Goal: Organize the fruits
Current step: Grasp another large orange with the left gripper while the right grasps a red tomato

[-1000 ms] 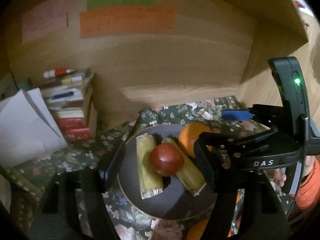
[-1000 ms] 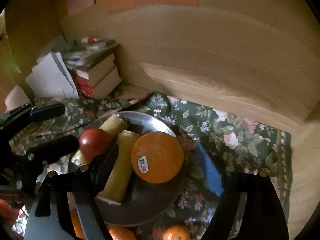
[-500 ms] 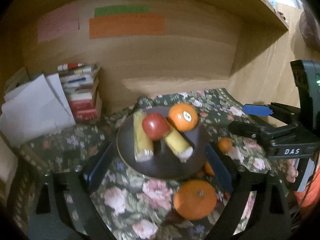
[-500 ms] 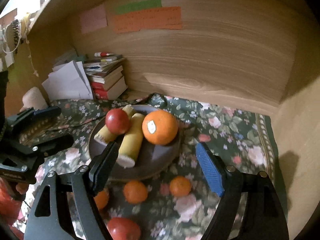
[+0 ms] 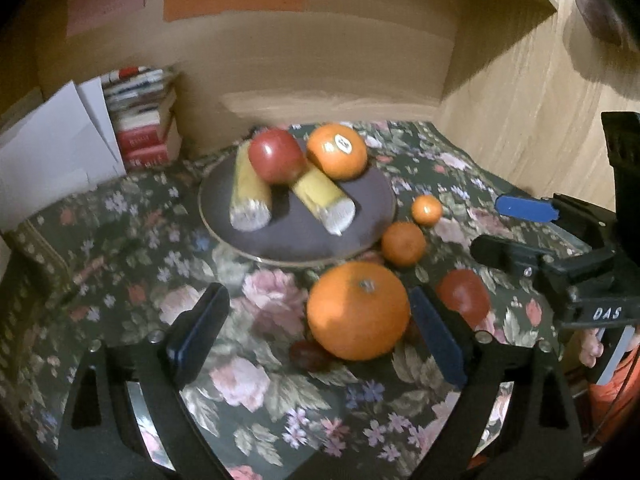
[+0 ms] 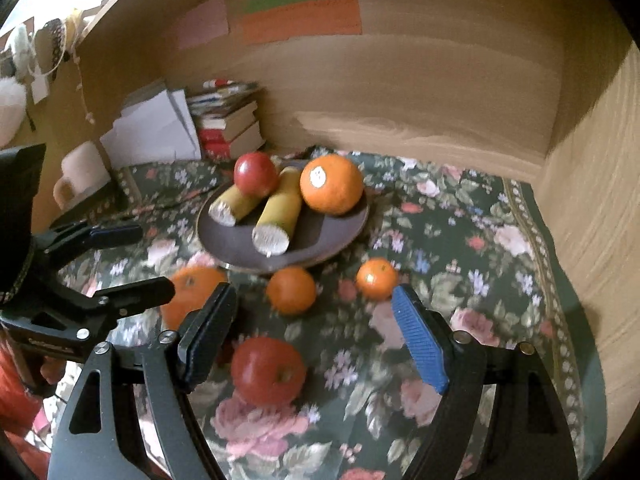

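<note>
Fruits lie partly sorted: a round dark plate (image 6: 340, 240) ahead of both grippers holds some, while a large loose orange (image 5: 358, 310) sits between the spread left gripper (image 5: 316, 332) fingers and a red apple (image 6: 268, 372) inside the equally spread right gripper (image 6: 312, 340), likely next pickups.

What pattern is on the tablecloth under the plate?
The tablecloth is dark green with pink and red flowers, clearest in the right wrist view.
</note>
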{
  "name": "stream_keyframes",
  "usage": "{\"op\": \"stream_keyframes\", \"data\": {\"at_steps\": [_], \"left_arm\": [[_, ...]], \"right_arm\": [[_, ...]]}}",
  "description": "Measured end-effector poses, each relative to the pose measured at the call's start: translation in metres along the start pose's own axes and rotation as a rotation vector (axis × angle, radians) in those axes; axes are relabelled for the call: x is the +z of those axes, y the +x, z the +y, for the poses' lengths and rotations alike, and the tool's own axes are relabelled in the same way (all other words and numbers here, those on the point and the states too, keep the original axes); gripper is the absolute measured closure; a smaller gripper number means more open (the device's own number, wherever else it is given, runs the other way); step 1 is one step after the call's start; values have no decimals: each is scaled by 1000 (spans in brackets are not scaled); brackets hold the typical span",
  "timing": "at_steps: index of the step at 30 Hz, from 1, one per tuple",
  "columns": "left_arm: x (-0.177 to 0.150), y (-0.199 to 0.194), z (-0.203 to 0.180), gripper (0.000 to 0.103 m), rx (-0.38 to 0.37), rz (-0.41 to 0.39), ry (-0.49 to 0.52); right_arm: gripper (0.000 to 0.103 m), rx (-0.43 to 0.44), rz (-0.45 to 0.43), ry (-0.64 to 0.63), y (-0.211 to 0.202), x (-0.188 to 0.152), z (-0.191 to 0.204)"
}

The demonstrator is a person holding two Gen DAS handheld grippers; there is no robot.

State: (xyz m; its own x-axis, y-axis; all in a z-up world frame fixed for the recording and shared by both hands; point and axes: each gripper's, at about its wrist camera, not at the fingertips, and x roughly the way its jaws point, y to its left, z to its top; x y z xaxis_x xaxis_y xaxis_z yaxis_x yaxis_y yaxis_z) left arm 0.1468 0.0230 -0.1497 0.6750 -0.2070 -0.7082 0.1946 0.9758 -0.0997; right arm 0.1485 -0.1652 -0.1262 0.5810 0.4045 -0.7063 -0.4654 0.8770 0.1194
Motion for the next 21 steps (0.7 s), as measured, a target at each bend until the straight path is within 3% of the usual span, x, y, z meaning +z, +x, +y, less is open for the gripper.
{"op": "stream_keyframes", "data": {"at_steps": [7, 15, 18, 21], "left_arm": [[-9, 13, -10, 11, -9, 30, 16], [-8, 31, -8, 27, -57, 71, -17], [-8, 35, -13, 37, -77, 83, -8], [-7, 37, -16, 37, -66, 76, 1]], "right_arm": [[25, 31, 34, -8, 5, -20, 8], [25, 43, 90, -30, 17, -32, 8], [30, 56, 105, -16, 22, -35, 7], [39, 98, 116, -1, 23, -36, 6]]}}
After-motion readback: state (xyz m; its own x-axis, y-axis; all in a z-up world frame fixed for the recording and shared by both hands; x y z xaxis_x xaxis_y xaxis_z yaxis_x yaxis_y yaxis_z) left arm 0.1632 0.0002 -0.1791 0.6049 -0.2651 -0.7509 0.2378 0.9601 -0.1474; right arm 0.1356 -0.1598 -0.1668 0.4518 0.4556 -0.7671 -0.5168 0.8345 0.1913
